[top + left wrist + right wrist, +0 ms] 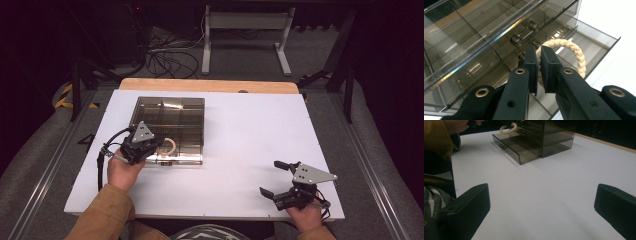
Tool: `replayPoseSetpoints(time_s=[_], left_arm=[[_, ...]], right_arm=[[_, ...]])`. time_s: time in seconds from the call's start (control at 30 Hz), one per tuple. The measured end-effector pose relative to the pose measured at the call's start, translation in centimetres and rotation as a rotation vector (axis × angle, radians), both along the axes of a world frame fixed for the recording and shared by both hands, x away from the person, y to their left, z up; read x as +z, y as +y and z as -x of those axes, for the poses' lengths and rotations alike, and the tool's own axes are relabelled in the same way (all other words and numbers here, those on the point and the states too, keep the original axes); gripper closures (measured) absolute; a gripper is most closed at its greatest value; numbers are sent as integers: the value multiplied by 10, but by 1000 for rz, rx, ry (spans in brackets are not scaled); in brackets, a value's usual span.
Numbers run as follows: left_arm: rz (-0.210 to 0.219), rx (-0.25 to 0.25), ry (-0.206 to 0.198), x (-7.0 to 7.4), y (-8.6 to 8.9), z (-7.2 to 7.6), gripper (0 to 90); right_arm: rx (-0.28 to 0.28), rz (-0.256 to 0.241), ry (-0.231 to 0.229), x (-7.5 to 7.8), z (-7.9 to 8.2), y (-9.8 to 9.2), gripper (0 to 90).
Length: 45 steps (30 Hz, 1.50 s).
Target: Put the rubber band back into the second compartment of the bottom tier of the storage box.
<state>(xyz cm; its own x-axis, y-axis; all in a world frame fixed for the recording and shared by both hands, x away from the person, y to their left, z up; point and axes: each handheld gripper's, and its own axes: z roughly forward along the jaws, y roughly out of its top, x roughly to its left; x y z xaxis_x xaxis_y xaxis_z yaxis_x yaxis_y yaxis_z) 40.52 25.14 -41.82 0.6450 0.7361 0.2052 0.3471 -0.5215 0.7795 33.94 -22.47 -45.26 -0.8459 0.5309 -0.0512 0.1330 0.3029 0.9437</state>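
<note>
Near the worktop's front right corner, the right gripper (281, 180) rested on the white surface with its jaws spread wide, holding nothing. Farther in, toward the left edge, the left gripper (538, 62) pinched a cream rope ring (574, 53). The ring stood roughly on edge over the open drawer (510, 146) of the smoky plastic box (170, 112).

Left gripper (159, 145) at rope ring (170, 146).
</note>
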Motion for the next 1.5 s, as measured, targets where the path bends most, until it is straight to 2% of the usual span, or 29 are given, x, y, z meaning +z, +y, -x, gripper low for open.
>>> replayPoseSetpoints(time_s=[0.13,0.23,0.4,0.57,0.67,0.7,0.97,1.5], left_arm=[[-32,0,-4,-6,0,-1,840],[-36,5,-5,-9,1,-2,840],[-69,11,-17,-13,0,-3,840],[-74,18,-20,-16,-1,-4,840],[-97,22,-29,-17,-1,-5,839],[-79,22,-19,-18,-2,-5,839],[-93,33,-30,-20,-2,-7,838],[-96,25,-18,-24,-6,-8,832]], right_arm=[[0,-1,1,0,0,0,8],[1,-1,2,0,0,0,8],[2,0,1,0,0,0,8],[4,1,3,0,0,0,8],[4,2,3,0,0,1,8],[5,1,3,0,0,0,8],[7,1,4,0,1,1,8],[8,2,5,0,1,1,9]])
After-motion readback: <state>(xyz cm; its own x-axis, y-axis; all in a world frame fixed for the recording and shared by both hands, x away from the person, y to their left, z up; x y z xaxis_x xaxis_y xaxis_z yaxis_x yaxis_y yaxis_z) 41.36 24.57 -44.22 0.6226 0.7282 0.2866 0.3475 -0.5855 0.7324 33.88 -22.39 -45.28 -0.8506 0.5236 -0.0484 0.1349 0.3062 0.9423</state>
